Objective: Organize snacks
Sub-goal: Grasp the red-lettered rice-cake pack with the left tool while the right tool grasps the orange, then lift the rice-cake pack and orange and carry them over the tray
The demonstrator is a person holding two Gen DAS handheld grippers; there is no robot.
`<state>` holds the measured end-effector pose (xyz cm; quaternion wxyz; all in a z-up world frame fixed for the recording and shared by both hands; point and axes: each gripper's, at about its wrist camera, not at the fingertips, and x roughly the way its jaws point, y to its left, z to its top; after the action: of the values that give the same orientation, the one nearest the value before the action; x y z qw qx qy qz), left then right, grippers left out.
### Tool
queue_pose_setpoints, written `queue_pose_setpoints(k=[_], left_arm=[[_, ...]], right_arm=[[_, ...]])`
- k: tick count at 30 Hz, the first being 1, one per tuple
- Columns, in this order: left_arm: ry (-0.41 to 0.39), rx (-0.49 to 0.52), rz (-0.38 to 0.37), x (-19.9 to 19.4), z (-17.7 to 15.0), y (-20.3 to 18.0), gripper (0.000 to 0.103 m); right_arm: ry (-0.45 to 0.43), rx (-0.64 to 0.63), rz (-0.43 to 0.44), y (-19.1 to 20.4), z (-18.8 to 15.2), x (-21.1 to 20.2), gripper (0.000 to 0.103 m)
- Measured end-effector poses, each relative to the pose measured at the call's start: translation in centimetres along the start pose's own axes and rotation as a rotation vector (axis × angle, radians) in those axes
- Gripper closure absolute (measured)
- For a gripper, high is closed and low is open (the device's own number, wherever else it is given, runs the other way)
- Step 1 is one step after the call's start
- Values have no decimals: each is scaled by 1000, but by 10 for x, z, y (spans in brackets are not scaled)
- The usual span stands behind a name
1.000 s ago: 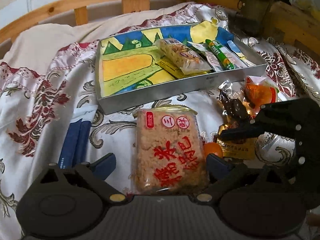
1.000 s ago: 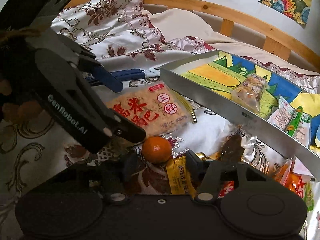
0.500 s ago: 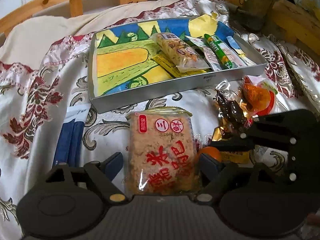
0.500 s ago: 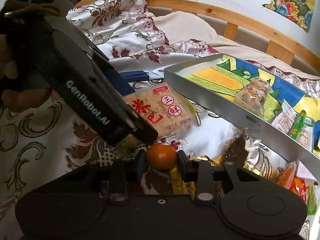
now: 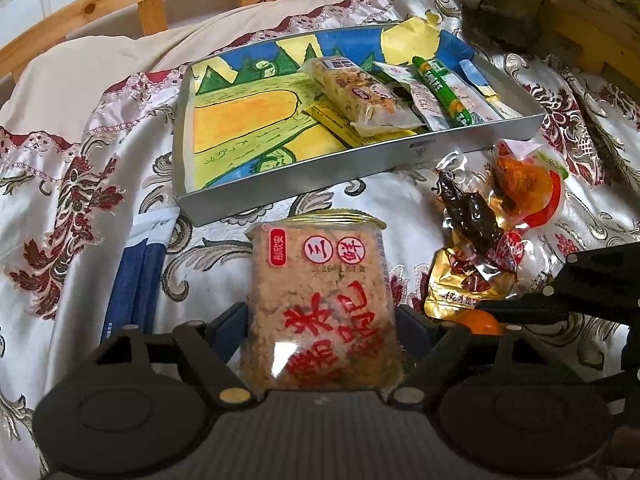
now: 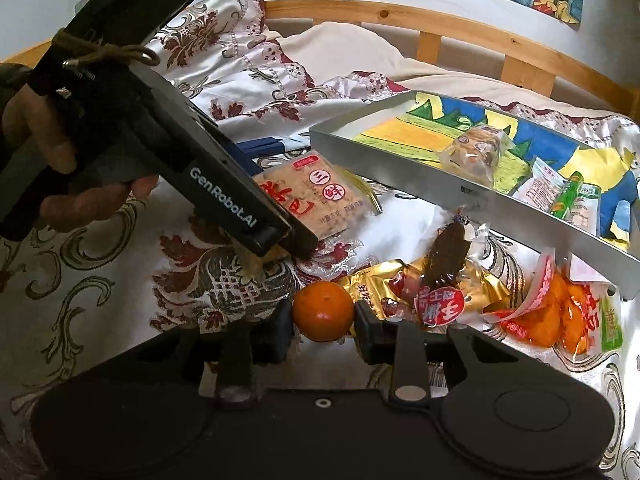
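A clear pack of rice cracker (image 5: 320, 304) with red print lies on the patterned bedspread, in front of a silver tray (image 5: 360, 172) with a painted bottom. My left gripper (image 5: 322, 320) straddles its near end. The jaws are closing, and the blue fingers (image 5: 234, 326) touch both sides of the pack. Seen from the right wrist, that left gripper (image 6: 288, 236) slants down onto the pack (image 6: 316, 196). My right gripper (image 6: 323, 316) is shut on a small mandarin (image 6: 323, 306), which rests low on the bedspread. In the left wrist view, the right gripper (image 5: 492, 312) reaches in from the right.
The tray holds a cereal bar pack (image 5: 360, 92), a green sausage stick (image 5: 440, 88) and flat sachets. Loose beside it lie a dark dried snack (image 5: 468, 208), an orange pack (image 5: 528, 184) and a gold pack (image 5: 452, 292). A blue flat item (image 5: 136, 280) lies at the left. A wooden bed rail (image 5: 160, 4) runs behind.
The left jaws narrowed until they met the sides of the rice cracker pack. The right jaws moved forward around the mandarin and shut on it.
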<state>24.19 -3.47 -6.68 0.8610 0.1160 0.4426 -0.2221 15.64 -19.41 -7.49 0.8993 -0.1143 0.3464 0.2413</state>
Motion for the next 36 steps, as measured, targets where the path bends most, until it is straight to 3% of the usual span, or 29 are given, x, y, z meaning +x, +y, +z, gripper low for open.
queue_pose_setpoints(k=[5,22,36], left_arm=[[0,38,31,-1,-2,-6,27],[-1,18,37,-4,-5,-6,29],[-77,-195,0,-28,-25,12,30]], right_arm=[[3,12,1,-1,0,1,68],[-1,16,10,0,0,-1,68],[-63,26,-5,-3,3,-15,68]])
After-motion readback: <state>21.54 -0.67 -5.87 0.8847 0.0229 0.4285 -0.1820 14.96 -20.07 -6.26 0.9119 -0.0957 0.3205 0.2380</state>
